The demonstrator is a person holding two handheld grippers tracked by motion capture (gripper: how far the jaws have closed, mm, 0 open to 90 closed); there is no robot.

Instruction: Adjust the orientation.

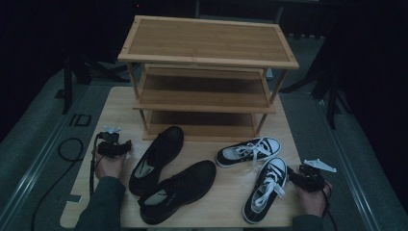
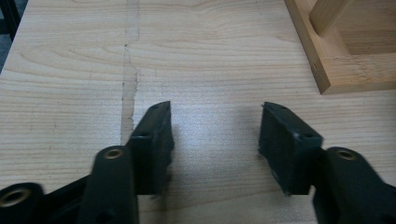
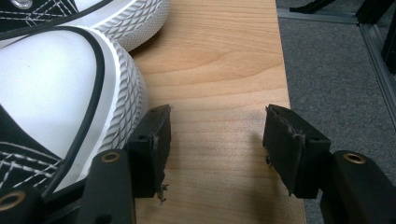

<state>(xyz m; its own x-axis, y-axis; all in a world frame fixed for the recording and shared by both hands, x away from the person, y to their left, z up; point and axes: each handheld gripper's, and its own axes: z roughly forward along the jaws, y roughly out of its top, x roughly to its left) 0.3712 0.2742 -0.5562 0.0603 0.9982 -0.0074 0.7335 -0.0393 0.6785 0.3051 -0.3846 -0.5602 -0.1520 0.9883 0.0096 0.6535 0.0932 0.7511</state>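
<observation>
High view overlooks table (image 1: 120, 110); both claw cameras skim it closely.

1. White letters that look like "ID" (image 1: 79, 120) are showing on the dark floor strip just left of the bench (image 1: 115, 108), level with the bottom shelf of the wooden shoe rack (image 1: 207, 72).
2. A pale insole marking is showing inside the black shoe (image 1: 177, 191) nearest the person, in front of the rack, but it is too small to read.
3. Nothing legible is showing on the sneakers (image 1: 265, 190).
</observation>
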